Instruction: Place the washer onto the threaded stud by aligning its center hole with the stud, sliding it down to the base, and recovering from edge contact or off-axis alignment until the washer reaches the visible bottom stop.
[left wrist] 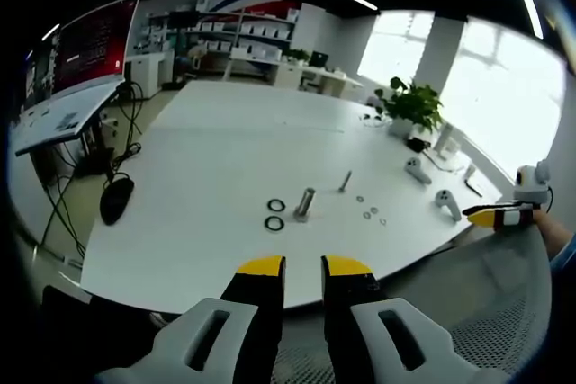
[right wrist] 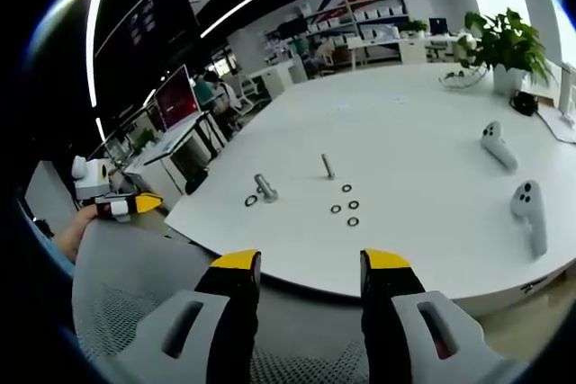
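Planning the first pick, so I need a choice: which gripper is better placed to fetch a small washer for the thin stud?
Right, probably. In its view the open right gripper faces the small washers and thin stud. The left gripper, jaws nearly closed, faces the large bolt instead.

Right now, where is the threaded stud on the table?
In the left gripper view the threaded stud stands upright mid-table, up and right of the thicker bolt, with small washers scattered to its right. The right gripper view shows it above those washers.
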Action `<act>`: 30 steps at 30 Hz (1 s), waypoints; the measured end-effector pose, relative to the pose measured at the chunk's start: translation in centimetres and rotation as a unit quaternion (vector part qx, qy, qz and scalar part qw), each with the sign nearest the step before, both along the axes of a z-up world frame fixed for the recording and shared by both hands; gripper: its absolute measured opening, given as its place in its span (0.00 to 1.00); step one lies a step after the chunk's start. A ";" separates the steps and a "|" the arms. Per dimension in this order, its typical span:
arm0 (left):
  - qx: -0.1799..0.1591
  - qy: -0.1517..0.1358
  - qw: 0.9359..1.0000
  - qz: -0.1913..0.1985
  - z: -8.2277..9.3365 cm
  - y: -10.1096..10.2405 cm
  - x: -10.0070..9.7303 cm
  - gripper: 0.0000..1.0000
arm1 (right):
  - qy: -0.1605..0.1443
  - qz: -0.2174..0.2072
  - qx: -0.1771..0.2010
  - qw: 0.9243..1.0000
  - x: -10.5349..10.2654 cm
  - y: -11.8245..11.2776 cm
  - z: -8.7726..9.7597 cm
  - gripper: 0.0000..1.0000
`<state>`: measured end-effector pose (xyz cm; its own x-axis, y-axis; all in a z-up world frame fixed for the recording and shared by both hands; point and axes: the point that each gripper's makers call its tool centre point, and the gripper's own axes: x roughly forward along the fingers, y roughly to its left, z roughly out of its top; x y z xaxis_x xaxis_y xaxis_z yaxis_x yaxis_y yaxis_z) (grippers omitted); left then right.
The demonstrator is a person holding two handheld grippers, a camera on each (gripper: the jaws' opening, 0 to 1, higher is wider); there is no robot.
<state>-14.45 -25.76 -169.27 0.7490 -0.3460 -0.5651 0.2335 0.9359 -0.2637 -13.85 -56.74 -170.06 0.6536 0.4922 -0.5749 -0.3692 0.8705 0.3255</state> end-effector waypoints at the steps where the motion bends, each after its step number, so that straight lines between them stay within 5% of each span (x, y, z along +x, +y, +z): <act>1: 0.000 0.000 1.000 0.000 0.0 0.0 0.0 0.13 | 0.000 0.000 0.000 1.000 0.0 0.0 0.0 0.46; 8: -0.001 0.000 1.000 0.000 0.0 0.0 0.0 0.13 | 0.004 0.004 -0.003 1.000 0.0 0.1 -0.1 0.45; 12: 0.000 0.000 1.000 -0.001 0.0 -0.1 0.1 0.13 | 0.026 0.046 -0.029 0.998 -0.7 0.7 -0.8 0.40; 14: 0.000 0.002 1.000 -0.002 0.0 0.0 0.0 0.13 | 0.007 0.058 -0.031 0.998 -0.5 0.9 -0.4 0.36; 15: -0.001 0.002 1.000 -0.001 0.0 -0.1 0.0 0.13 | -0.009 0.085 -0.037 0.996 -0.5 1.3 -0.2 0.34; 24: -0.001 -0.005 1.000 0.002 0.2 0.1 0.2 0.13 | 0.003 0.168 -0.085 0.982 0.1 0.9 -0.5 0.33; 30: -0.001 -0.006 1.000 0.004 0.2 0.1 0.2 0.13 | 0.020 0.226 -0.142 0.963 1.8 -0.5 -1.3 0.33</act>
<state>-14.21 -25.62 -169.09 0.7581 -0.3421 -0.5551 0.2299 0.9369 -0.2634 -12.08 -57.27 -171.35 0.3837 0.5409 -0.7485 -0.7243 0.6790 0.1194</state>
